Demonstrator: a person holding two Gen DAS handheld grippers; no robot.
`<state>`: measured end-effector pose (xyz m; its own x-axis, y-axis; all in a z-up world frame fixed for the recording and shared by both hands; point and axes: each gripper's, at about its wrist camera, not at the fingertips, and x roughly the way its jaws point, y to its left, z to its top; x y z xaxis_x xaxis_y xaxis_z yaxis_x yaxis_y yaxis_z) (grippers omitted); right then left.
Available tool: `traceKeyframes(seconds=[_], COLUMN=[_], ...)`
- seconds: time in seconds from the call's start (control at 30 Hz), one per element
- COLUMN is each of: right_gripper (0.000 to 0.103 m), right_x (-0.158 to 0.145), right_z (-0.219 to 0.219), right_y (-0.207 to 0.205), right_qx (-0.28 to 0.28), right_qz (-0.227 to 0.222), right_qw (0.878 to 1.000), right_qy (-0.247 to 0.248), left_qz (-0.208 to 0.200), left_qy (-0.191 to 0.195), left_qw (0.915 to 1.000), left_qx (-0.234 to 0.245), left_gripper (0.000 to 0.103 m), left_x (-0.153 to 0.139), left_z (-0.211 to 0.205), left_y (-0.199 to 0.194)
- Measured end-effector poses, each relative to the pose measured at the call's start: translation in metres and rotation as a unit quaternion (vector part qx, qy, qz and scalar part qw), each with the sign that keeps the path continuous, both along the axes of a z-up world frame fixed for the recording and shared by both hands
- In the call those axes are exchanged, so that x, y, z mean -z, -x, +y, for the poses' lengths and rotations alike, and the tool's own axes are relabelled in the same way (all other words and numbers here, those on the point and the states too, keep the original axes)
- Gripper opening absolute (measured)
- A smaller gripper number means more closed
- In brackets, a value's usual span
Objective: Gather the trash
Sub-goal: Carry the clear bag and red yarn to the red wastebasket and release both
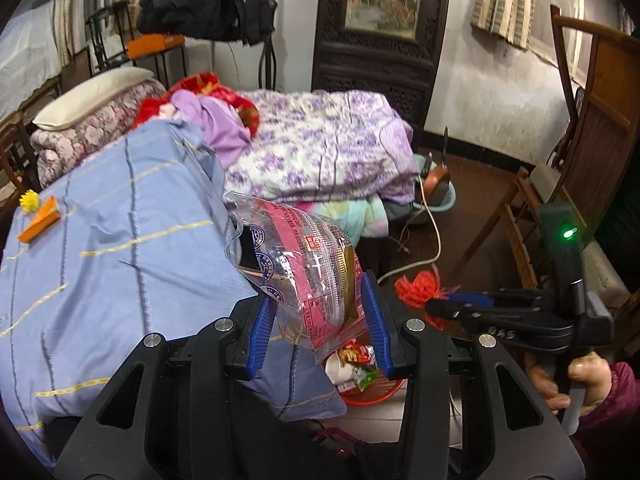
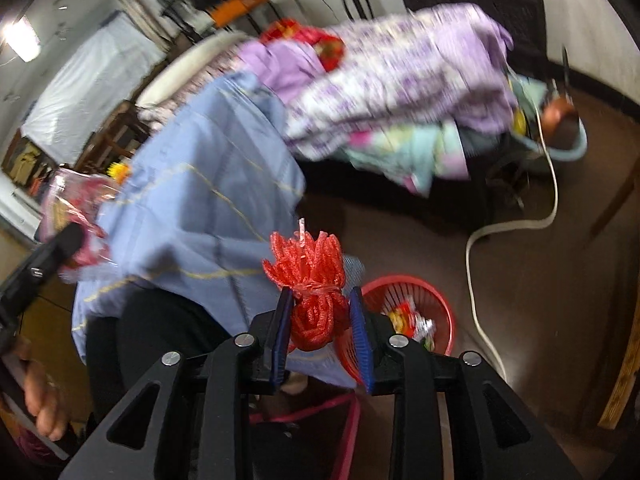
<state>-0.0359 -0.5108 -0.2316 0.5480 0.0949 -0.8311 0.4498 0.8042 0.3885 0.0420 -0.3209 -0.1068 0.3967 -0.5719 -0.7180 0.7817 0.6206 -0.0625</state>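
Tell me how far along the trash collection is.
Done: the red basket on the floor already holds wrappers. In hand: the left gripper holds a crinkled plastic bag; the right gripper has red netting between its jaws. Left: an orange carton and a yellow flower lie on the blue bedspread.

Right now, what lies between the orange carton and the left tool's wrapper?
Only bare blue bedcover lies between carton and wrapper, in the left wrist view.
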Motion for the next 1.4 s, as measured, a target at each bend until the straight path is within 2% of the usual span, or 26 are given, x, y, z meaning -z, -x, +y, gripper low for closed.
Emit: traceKeyframes(seconds=[0.1, 0.2, 0.5, 0.67, 0.77, 0.83, 0.87, 1.1, 1.4], right_gripper=[0.046, 0.055, 0.056, 0.057, 0.057, 0.057, 0.057, 0.057, 0.061], right_x=[0.016, 0.019, -0.008, -0.017, -0.017, -0.014, -0.013, -0.014, -0.035], right_z=[-0.007, -0.014, -0.035, -0.045, -0.05, -0.054, -0.055, -0.052, -0.032], right_y=[0.003, 0.008, 0.027, 0.037, 0.039, 0.04, 0.04, 0.04, 0.031], right_qx=[0.007, 0.018, 0.062, 0.081, 0.084, 0.087, 0.087, 0.085, 0.059], right_qz=[0.01, -0.002, -0.068, -0.093, -0.093, -0.093, -0.093, -0.097, -0.107], right_qw=[1.0, 0.999, 0.996, 0.992, 0.992, 0.992, 0.992, 0.991, 0.993], right_qy=[-0.024, -0.027, -0.009, -0.007, -0.013, -0.019, -0.021, -0.022, -0.001], left_qz=[0.009, 0.015, 0.028, 0.058, 0.076, 0.071, 0.068, 0.061, 0.038], left_qy=[-0.012, -0.024, -0.062, -0.079, -0.087, -0.084, -0.084, -0.077, -0.047], left_qw=[0.9999, 0.9995, 0.9959, 0.9904, 0.9867, 0.9877, 0.9881, 0.9919, 0.9976], left_qx=[0.007, 0.015, 0.06, 0.097, 0.114, 0.111, 0.11, 0.081, 0.034], left_gripper=[0.043, 0.043, 0.043, 0.043, 0.052, 0.067, 0.069, 0.071, 0.076], left_x=[0.01, 0.018, 0.041, 0.058, 0.065, 0.063, 0.062, 0.055, 0.029], left_z=[-0.01, -0.019, -0.055, -0.081, -0.093, -0.095, -0.097, -0.088, -0.052], left_y=[-0.003, -0.002, 0.01, 0.017, 0.021, 0.022, 0.022, 0.01, -0.004])
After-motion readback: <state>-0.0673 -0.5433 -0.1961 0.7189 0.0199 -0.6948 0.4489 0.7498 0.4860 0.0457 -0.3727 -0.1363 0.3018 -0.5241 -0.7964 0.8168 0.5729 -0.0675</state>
